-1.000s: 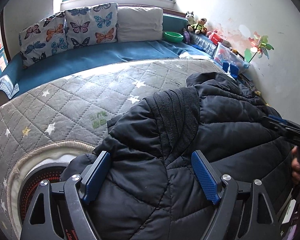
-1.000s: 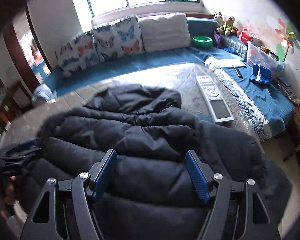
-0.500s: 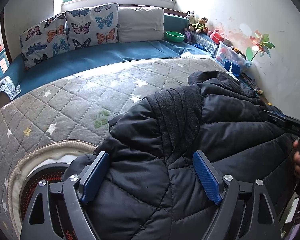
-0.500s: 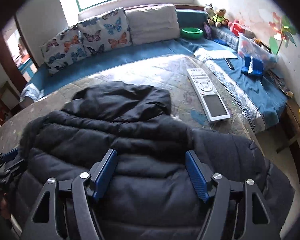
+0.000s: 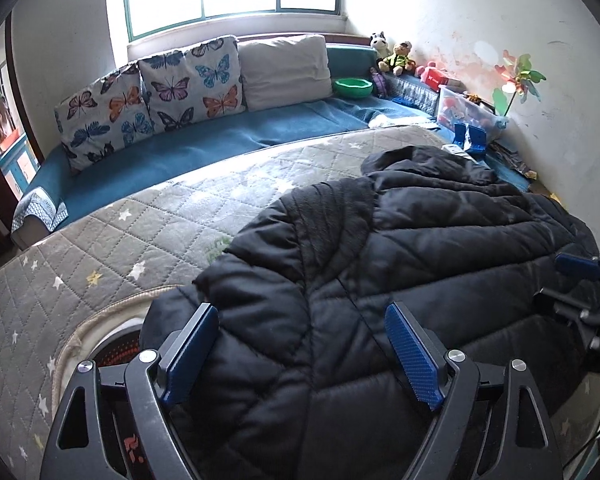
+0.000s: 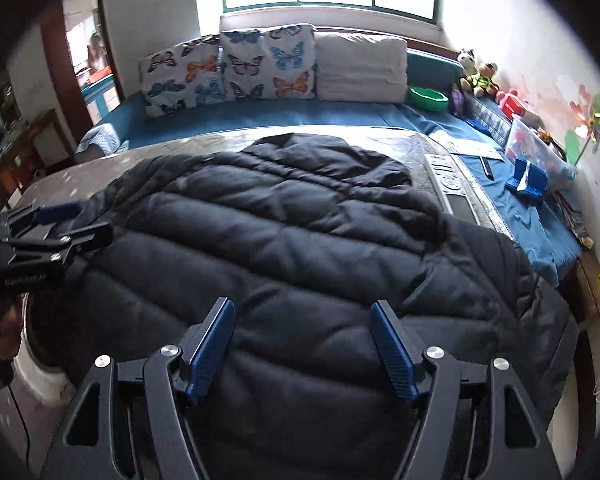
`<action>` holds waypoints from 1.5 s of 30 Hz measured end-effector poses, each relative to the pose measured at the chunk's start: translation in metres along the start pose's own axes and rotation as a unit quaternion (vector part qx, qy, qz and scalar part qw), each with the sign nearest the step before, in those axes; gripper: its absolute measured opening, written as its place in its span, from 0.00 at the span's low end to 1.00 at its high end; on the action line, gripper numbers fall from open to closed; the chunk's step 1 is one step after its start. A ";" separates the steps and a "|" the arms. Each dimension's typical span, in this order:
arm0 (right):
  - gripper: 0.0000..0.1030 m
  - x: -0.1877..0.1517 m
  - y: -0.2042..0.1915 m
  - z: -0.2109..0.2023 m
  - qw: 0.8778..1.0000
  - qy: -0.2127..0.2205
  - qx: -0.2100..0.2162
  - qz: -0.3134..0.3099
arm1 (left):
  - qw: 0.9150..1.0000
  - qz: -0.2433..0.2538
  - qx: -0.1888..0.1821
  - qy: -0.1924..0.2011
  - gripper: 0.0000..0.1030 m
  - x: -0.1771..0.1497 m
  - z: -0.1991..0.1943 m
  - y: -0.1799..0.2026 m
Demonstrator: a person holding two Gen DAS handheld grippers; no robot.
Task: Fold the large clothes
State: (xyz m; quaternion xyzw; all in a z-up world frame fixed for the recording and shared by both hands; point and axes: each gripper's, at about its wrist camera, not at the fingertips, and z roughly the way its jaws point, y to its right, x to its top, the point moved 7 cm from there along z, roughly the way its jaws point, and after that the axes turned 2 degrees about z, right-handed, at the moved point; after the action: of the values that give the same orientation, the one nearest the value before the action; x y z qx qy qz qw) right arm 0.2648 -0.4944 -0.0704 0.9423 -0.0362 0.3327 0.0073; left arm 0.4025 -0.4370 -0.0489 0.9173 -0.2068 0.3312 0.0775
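Both grippers gape wide over the black quilted puffer jacket [image 5: 380,280], hood at twelve o'clock, left gripper [image 5: 300,356] nearer its hem, right gripper [image 6: 302,348] alongside

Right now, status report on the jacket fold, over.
Left tongs open, right tongs open, both over the jacket. Jacket spread on quilt, unfolded. Remote lies beside it.

Both wide-open claws, left claw [image 5: 302,354] and right claw [image 6: 302,346], have drawn back, showing more black jacket [image 6: 284,248].
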 end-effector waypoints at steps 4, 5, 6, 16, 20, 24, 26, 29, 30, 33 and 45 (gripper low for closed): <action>0.75 -0.015 -0.022 -0.011 1.000 0.011 0.012 -0.018 | 1.000 0.004 -0.003 0.010 0.89 -0.009 -0.019 0.011; 0.75 -0.019 -0.026 -0.013 1.000 0.011 0.019 -0.020 | 1.000 0.005 -0.002 0.011 0.89 -0.012 -0.022 0.014; 0.75 -0.023 -0.030 -0.014 0.999 0.011 0.022 -0.025 | 1.000 0.009 -0.004 0.013 0.89 -0.015 -0.025 0.016; 0.75 -0.049 -0.033 -0.037 0.999 0.024 0.016 -0.018 | 1.000 0.009 -0.016 0.010 0.89 -0.047 -0.050 0.022; 0.75 -0.062 -0.029 -0.039 1.000 0.019 -0.006 -0.020 | 1.000 0.010 -0.020 0.012 0.89 -0.059 -0.062 0.027; 0.75 -0.070 -0.027 -0.043 0.999 0.024 -0.032 -0.018 | 1.000 0.012 -0.005 0.015 0.89 -0.068 -0.069 0.032; 0.75 -0.073 -0.025 -0.043 0.999 0.024 -0.041 -0.010 | 1.000 0.011 0.000 0.016 0.89 -0.070 -0.072 0.033; 0.75 -0.075 -0.021 -0.045 0.998 0.029 -0.052 0.008 | 1.000 0.016 0.004 0.014 0.89 -0.072 -0.076 0.035; 0.75 -0.076 -0.019 -0.046 0.998 0.029 -0.054 0.014 | 1.000 0.020 0.005 0.015 0.89 -0.072 -0.077 0.037; 0.75 -0.078 -0.014 -0.046 0.998 0.027 -0.057 0.028 | 0.999 0.027 0.007 0.019 0.89 -0.072 -0.079 0.040; 0.75 -0.091 0.002 -0.049 0.994 0.023 -0.081 0.064 | 1.000 0.025 -0.006 0.006 0.89 -0.081 -0.092 0.044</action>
State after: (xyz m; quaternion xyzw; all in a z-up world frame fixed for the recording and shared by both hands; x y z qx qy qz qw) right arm 0.1635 -0.4888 -0.0889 0.9266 -0.1231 0.3498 0.0631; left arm 0.2743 -0.4240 -0.0303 0.9094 -0.2310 0.3376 0.0756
